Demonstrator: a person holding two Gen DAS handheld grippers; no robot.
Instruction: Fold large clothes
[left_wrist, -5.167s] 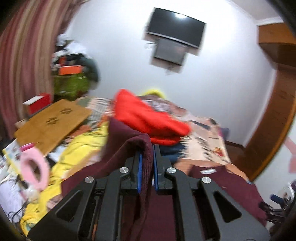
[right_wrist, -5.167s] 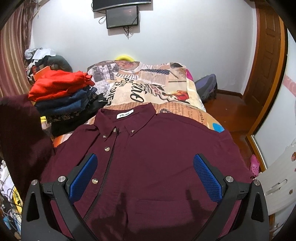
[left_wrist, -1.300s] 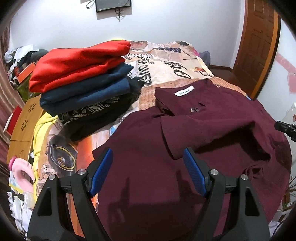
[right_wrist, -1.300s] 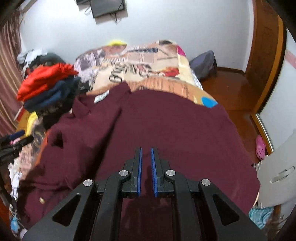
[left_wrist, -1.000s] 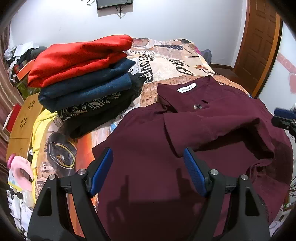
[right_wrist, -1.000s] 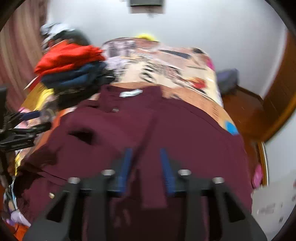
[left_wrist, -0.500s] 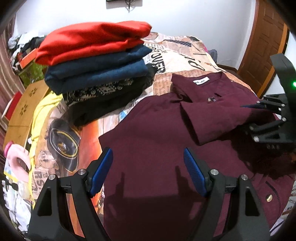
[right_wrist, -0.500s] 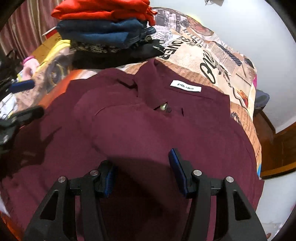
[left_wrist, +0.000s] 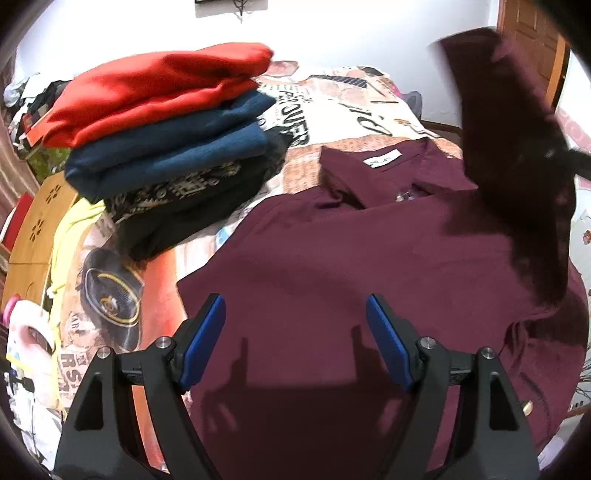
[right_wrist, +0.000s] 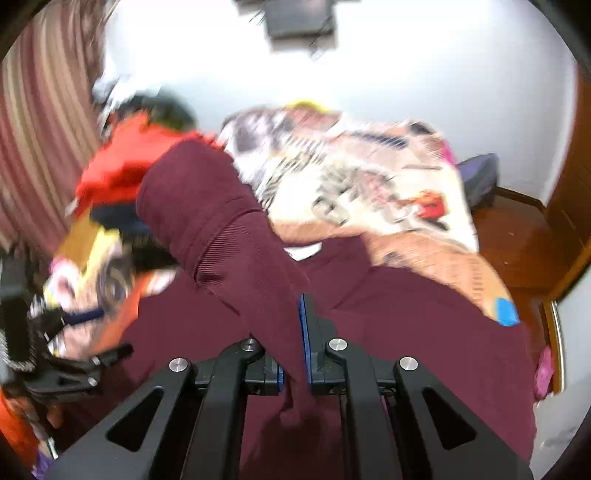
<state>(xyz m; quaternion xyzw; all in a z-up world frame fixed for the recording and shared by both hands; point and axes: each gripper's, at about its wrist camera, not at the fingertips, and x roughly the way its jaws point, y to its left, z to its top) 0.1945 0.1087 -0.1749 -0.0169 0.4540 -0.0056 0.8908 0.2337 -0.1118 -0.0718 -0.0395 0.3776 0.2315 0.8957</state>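
A large maroon button-up shirt (left_wrist: 332, 266) lies spread on the bed with its collar and white label (left_wrist: 382, 159) toward the far side. My left gripper (left_wrist: 295, 332) is open and empty just above the shirt's near part. My right gripper (right_wrist: 291, 332) is shut on a maroon sleeve (right_wrist: 221, 229) of the shirt and holds it lifted above the body of the shirt (right_wrist: 424, 332). In the left wrist view the raised sleeve (left_wrist: 509, 122) hangs at the upper right.
A stack of folded clothes, red (left_wrist: 155, 85) on blue (left_wrist: 173, 147) on dark patterned, sits on the bed to the left of the shirt. A printed bedspread (left_wrist: 354, 110) covers the bed. A wooden door (left_wrist: 532, 44) and floor (right_wrist: 517, 236) lie to the right. Clutter lies off the bed's left edge (left_wrist: 29, 229).
My right gripper has closed on the sleeve and lifted it up off the shirt. My left gripper stays open over the shirt's near part.
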